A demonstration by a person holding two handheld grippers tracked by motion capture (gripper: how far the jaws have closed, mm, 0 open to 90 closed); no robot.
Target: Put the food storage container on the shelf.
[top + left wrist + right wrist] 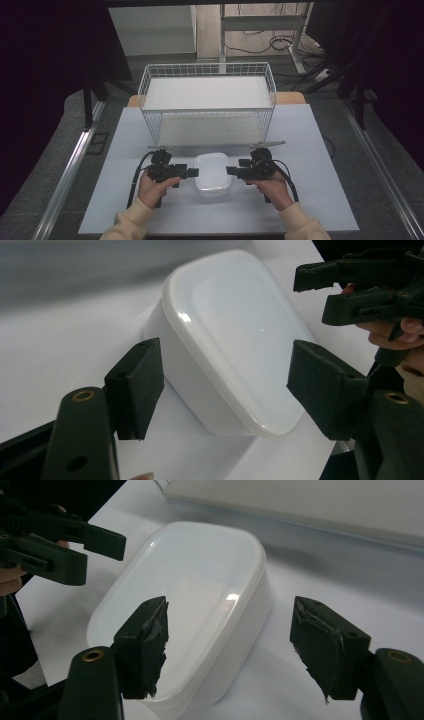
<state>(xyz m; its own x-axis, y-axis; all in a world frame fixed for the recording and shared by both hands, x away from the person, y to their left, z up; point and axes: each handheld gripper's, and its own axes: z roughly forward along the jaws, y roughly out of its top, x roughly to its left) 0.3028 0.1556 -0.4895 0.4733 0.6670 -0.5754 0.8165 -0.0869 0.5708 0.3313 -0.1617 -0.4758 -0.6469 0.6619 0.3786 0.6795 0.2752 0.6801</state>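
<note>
A white lidded plastic box [213, 174] lies on the pale tabletop [310, 200] between my two grippers. My left gripper [192, 172] sits at the box's left side, its jaws pointing toward the box. In the left gripper view the jaws [227, 390] stand wide apart, with the box [230, 335] just ahead and no pad touching it. My right gripper [231, 171] faces the box from the right. Its worn pads [145, 645] stand apart over one end of the box [190, 605] without touching it. Each gripper view also shows the other gripper [320, 295] [95, 550] across the box.
A white wire basket [207, 110] with a flat white bottom stands just behind the box, toward the table's far edge. Metal rails run along both sides of the table. Dark curtains and a desk frame with cables lie beyond.
</note>
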